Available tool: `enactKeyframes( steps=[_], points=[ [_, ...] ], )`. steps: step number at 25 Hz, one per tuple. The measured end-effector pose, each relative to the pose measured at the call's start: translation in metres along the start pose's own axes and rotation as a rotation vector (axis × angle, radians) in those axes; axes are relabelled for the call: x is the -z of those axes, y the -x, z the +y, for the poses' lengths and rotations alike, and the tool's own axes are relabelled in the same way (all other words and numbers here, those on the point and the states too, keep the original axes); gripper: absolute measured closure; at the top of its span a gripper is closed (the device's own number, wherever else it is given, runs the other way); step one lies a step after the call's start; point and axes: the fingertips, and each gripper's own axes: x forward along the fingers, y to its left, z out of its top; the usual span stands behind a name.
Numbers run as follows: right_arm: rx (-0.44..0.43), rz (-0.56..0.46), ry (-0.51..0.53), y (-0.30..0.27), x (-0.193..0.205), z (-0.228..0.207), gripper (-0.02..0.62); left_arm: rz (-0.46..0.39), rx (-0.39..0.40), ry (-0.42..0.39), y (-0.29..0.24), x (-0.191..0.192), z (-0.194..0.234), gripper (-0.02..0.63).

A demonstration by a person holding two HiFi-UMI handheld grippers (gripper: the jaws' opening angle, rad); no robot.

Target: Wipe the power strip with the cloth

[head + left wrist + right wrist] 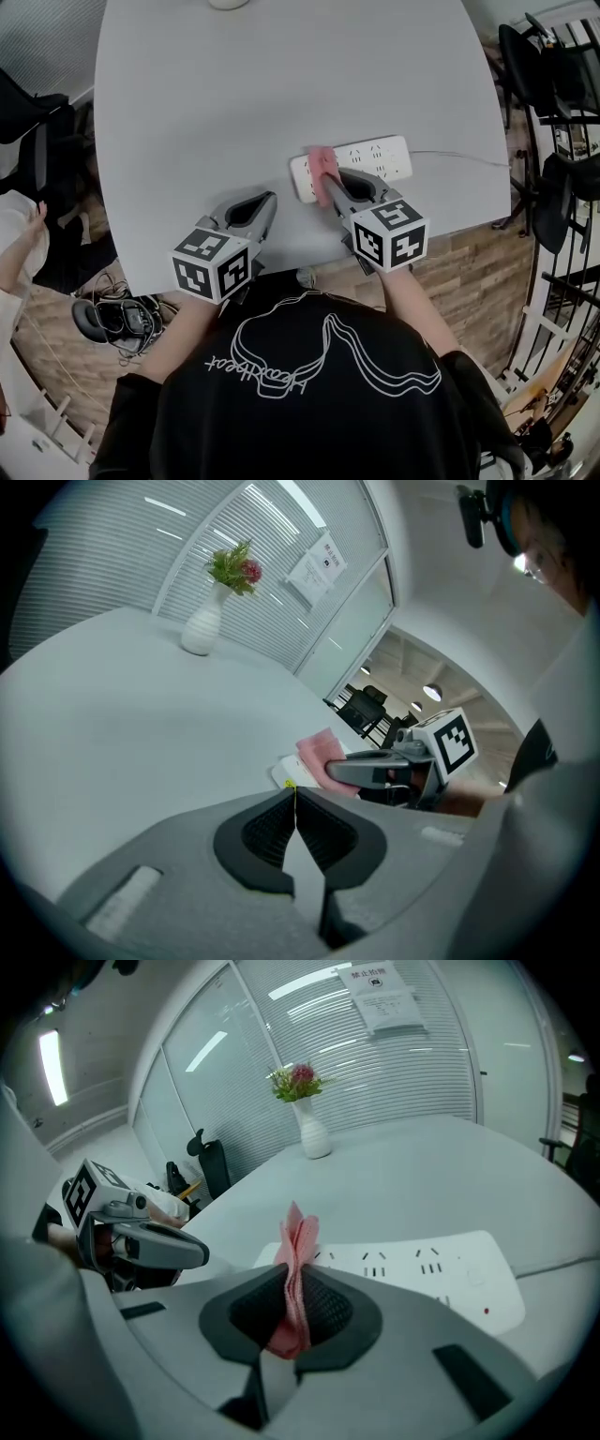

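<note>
A white power strip [367, 159] lies on the grey table near its front edge, its cable running off to the right. A folded pink cloth [322, 168] rests on the strip's left part, and my right gripper [327, 184] is shut on it. In the right gripper view the pink cloth [298, 1258] stands upright between the jaws, above the power strip [441, 1271]. My left gripper [266, 200] sits to the left of the strip, shut with nothing in it. The left gripper view has its jaws closed together [294, 797], with the pink cloth [319, 750] beyond them.
A white vase with flowers [309, 1121] stands at the table's far side. Black office chairs [536, 56] stand to the right of the grey table [244, 103]. A person's arm [17, 246] shows at the left edge, and cables lie on the wooden floor [122, 319].
</note>
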Motion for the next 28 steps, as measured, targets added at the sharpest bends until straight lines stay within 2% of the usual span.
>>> enactKeyframes(
  steps=[28],
  points=[
    [0.249,-0.089,-0.119,0.064,0.01,-0.114,0.549,0.041,0.032,-0.033,-0.016,0.005,-0.02,0.591]
  ],
)
